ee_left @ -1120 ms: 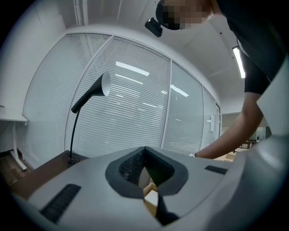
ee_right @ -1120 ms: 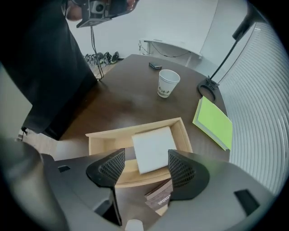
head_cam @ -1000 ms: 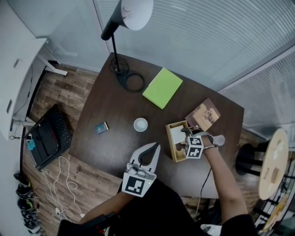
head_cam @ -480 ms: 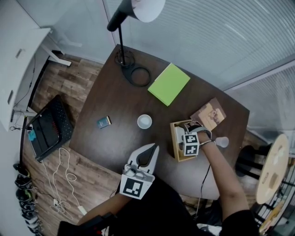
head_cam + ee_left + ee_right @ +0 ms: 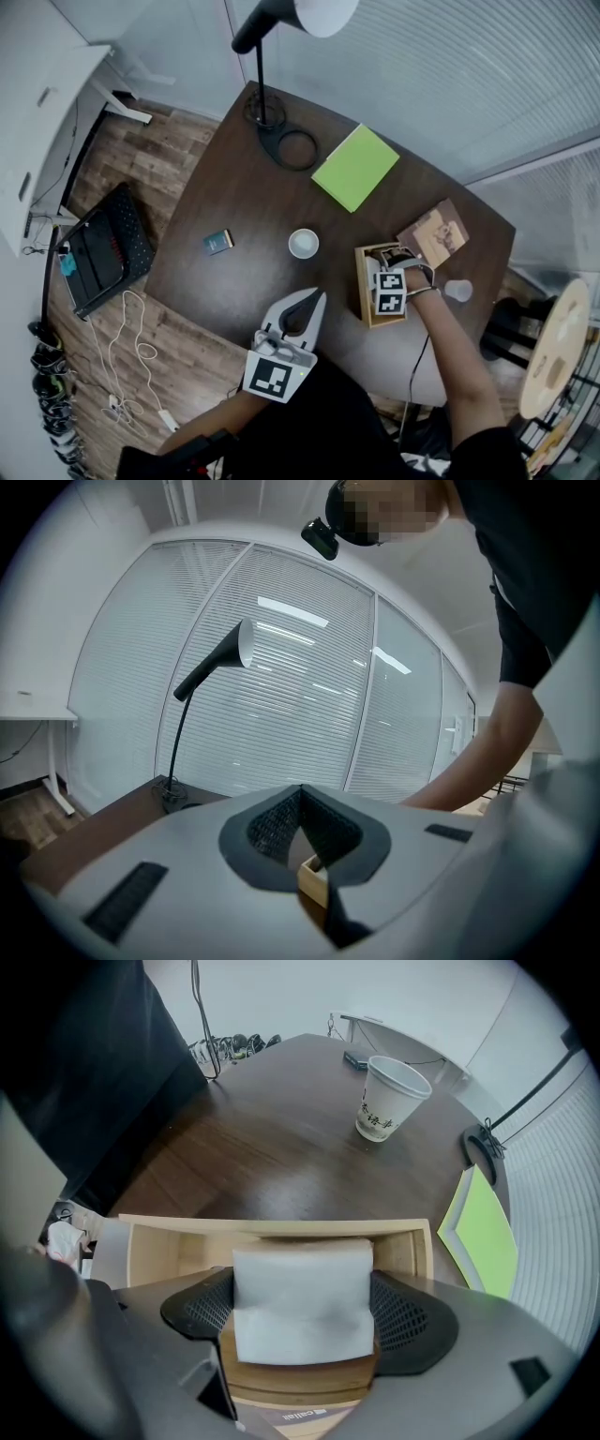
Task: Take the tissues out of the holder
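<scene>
A light wooden holder stands on the dark table, right of centre. My right gripper points straight down into it, under its marker cube. In the right gripper view a white folded tissue stack stands in the holder. The right gripper has just been opening its jaws, and the black pads flank the stack closely on both sides without squeezing it. My left gripper hovers at the table's near edge with its tips together and nothing held. Between the left gripper's pads a corner of the holder shows.
A paper cup stands left of the holder, and a green notebook lies behind it. A brown booklet and a small white object are at the right. A desk lamp's base sits at the far edge, a small blue box to the left.
The right gripper has sunk lower into the holder. The left gripper has shifted slightly at the table's near edge. The head view has drifted, so the table sits further right in the picture.
</scene>
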{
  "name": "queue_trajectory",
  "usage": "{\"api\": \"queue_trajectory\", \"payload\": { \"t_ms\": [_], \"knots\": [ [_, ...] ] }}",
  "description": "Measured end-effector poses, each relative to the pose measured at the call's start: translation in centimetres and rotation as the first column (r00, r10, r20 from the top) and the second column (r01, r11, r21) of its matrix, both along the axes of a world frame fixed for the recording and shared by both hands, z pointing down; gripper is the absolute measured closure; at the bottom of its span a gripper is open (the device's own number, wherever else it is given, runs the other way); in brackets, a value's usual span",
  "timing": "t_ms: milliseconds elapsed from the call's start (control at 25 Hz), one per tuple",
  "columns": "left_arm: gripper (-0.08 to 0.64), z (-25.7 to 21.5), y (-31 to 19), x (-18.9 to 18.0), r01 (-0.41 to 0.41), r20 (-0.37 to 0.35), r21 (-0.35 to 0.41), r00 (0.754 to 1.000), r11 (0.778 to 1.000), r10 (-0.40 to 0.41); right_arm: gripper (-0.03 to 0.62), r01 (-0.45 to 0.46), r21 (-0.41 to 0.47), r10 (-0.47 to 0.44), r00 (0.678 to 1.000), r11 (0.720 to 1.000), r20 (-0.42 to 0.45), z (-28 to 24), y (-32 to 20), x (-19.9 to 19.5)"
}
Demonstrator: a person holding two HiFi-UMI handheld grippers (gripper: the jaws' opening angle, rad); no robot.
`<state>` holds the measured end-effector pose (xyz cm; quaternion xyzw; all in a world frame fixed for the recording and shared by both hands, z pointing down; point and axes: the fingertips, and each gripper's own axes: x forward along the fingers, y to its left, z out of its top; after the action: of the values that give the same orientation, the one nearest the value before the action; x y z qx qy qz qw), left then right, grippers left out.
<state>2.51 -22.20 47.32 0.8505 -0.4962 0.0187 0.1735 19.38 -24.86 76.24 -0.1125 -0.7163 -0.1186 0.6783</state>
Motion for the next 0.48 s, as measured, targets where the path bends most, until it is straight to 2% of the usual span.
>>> {"api": "queue_trajectory", "payload": {
  "t_ms": [200, 480],
  "knots": [
    [0.563, 0.32, 0.01, -0.12, -0.002, -0.002, -0.004, 1.000, 1.000, 0.002, 0.135, 0.014, 0.039, -0.013, 1.000, 0.999, -0.005, 0.54, 0.08, 0.19],
    [0.563, 0.31, 0.78, 0.46, -0.011, -0.008, -0.006, 1.000, 1.000, 0.011, 0.146, 0.012, 0.044, -0.010, 0.999, 0.999, -0.046, 0.34, 0.19, 0.86]
  ]
}}
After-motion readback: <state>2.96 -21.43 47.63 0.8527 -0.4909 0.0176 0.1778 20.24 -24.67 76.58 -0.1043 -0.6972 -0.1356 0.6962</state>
